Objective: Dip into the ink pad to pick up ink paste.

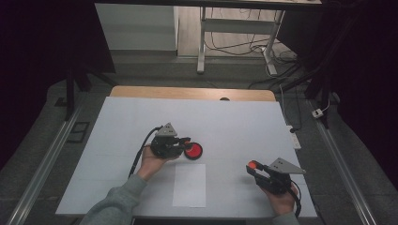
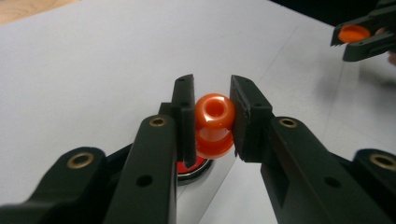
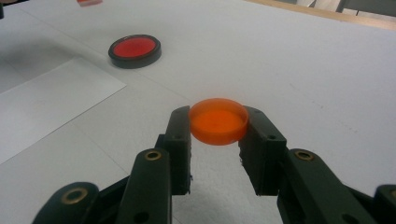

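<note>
Orange bead (image 2: 214, 125), glossy and with a hole through its top, sits clenched between the jaws of your left tongs (image 2: 212, 116), just above the black-rimmed red dish (image 2: 189, 169) on the worktop (image 2: 93, 70). From the high view, your left tongs (image 1: 184, 146) are near the middle of the white worktop (image 1: 234, 122), their tip right at the red dish (image 1: 193, 151). Your right tongs (image 3: 218, 122) grip a flat orange disc (image 3: 218, 120) by its edges, holding it level above the worktop (image 3: 303, 70). From above, those right tongs (image 1: 252, 167) are well apart from the left ones, toward the near right side, with the orange disc (image 1: 253, 164) at their tip. A white sheet of paper (image 1: 189, 184) lies flat between your two hands, near the front edge. Looking along the right tongs, the red dish (image 3: 135, 50) rests beyond the paper (image 3: 42, 107).
</note>
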A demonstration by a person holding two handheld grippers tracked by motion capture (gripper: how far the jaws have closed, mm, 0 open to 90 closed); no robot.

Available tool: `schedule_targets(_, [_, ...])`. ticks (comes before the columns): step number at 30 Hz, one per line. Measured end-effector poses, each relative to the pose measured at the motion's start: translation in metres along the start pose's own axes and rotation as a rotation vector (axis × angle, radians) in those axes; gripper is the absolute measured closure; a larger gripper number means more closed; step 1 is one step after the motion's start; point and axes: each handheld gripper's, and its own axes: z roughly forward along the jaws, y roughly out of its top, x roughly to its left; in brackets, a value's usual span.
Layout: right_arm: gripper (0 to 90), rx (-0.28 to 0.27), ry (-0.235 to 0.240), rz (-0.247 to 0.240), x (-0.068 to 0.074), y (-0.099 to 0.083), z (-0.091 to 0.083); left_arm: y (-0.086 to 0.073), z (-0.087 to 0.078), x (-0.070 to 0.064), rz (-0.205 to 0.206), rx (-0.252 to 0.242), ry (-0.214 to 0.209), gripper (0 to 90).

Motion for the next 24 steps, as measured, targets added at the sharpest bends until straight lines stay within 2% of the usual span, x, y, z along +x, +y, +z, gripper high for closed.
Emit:
schedule_targets(4, [64.7, -0.003, 0.003, 0.001, 0.0, 0.0, 0.0, -0.002, 0.008, 0.002, 0.003, 0.022, 0.004, 72.4])
schedule_targets(14, [64.7, 0.007, 0.006, -0.002, 0.0, -0.001, 0.002, -0.005, 0.024, 0.006, 0.008, 0.036, 0.033, 72.4])
schedule_targets(20, [64.7, 0.006, 0.006, 0.002, -0.001, -0.001, 0.002, -0.007, 0.026, 0.008, 0.004, 0.038, 0.042, 72.4])
schedule_targets(24, [64.7, 0.009, 0.006, 0.0, 0.0, -0.001, 0.002, -0.007, 0.031, 0.009, 0.017, 0.044, 0.049, 72.4])
